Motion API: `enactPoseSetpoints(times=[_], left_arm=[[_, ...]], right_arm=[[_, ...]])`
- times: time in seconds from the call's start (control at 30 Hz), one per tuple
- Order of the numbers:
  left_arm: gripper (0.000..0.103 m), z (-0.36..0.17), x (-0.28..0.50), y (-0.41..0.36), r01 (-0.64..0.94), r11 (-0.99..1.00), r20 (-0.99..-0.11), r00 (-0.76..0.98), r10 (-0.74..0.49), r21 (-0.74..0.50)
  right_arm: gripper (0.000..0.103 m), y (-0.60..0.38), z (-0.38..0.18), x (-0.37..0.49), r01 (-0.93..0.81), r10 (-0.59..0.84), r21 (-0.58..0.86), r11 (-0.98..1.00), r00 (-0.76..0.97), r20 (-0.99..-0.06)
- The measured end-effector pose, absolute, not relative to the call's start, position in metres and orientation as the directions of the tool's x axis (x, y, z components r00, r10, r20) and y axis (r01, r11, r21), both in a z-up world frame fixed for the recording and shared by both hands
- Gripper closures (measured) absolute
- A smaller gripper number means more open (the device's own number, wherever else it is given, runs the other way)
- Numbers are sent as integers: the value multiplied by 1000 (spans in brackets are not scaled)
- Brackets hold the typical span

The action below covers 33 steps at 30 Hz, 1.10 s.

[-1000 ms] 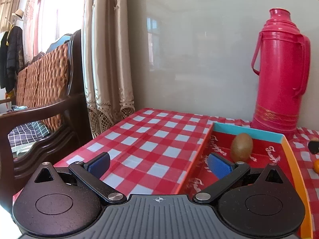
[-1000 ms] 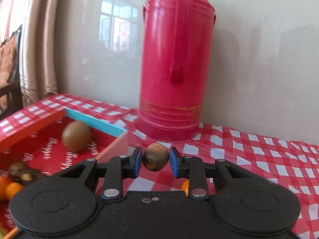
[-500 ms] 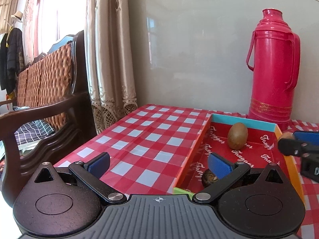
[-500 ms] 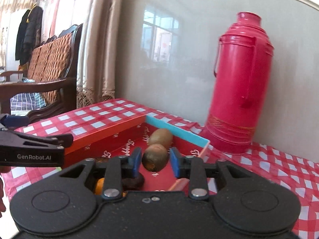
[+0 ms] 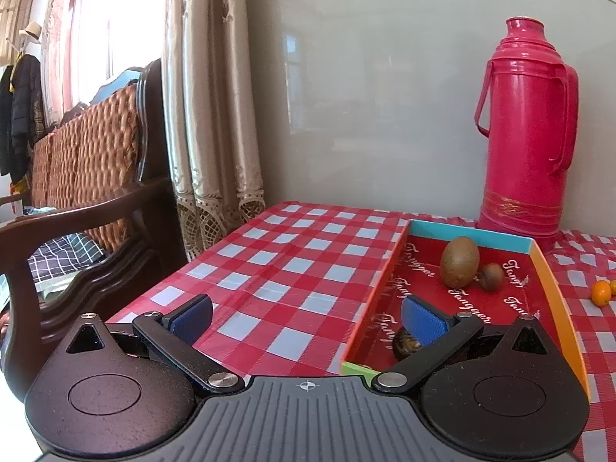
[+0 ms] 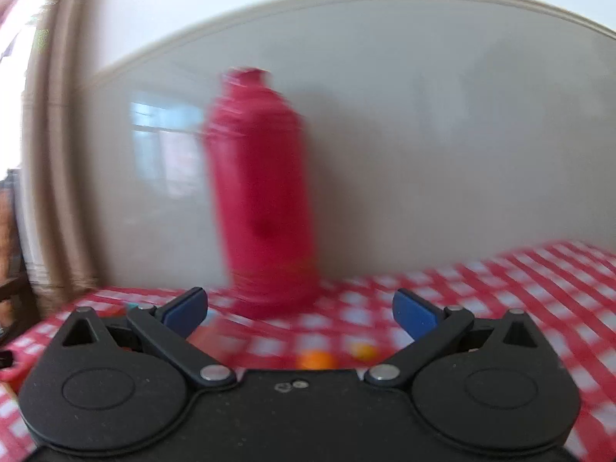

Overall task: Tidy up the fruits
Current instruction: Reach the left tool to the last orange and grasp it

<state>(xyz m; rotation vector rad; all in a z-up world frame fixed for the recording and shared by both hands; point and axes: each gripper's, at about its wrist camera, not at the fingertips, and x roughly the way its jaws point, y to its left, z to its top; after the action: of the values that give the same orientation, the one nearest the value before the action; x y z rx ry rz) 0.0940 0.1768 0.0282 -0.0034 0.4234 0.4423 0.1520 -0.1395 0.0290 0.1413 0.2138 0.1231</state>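
Observation:
In the left wrist view a red box [image 5: 546, 269] with orange and blue walls lies on the checked tablecloth. Inside it a big kiwi [image 5: 459, 261] stands beside a smaller brown fruit [image 5: 491, 276], and another dark fruit [image 5: 407, 343] sits near the box's front, partly behind my finger. My left gripper [image 5: 306, 319] is open and empty, its right finger over the box's near end. My right gripper [image 6: 300, 312] has its jaws opening wide with nothing between them; its view is blurred. Small orange fruits [image 6: 316, 360] lie on the cloth just beyond it, also orange fruits [image 5: 601, 292] right of the box.
A tall red thermos [image 5: 527, 131] stands against the wall behind the box, thermos [image 6: 263, 192] blurred ahead of my right gripper. A wooden wicker-backed bench [image 5: 84, 177] and curtains [image 5: 208, 115] border the table's left edge.
The right gripper carried the small brown fruit over the box, opened and let it go beside the kiwi, then swung right towards the thermos. The left gripper drew back slightly.

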Motion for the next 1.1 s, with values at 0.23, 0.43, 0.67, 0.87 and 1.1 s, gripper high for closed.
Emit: enactPoseSetpoints(times=[0.23,0.43,0.67,0.87,1.1], left_arm=[[0,33,98,145,-375,924,-351,857,378,81],[0,33,112,104,-293,953,-356,885,299,71],[0,35,132,40,-177,979,-363,910,201,100],[0,28,151,1,-89,993,-379,918,114,81],[0,21,180,-44,-22,996,-389,920,54,86]], right_arm=[[6,-177,7,177,-20,116,258,966,924,-365],[6,-179,2,179,34,25,135,990,911,-412],[6,-196,-1,176,20,28,114,993,917,-398],[6,-224,-2,179,50,-13,88,995,924,-383],[6,-261,-3,192,95,-32,142,985,921,-389]])
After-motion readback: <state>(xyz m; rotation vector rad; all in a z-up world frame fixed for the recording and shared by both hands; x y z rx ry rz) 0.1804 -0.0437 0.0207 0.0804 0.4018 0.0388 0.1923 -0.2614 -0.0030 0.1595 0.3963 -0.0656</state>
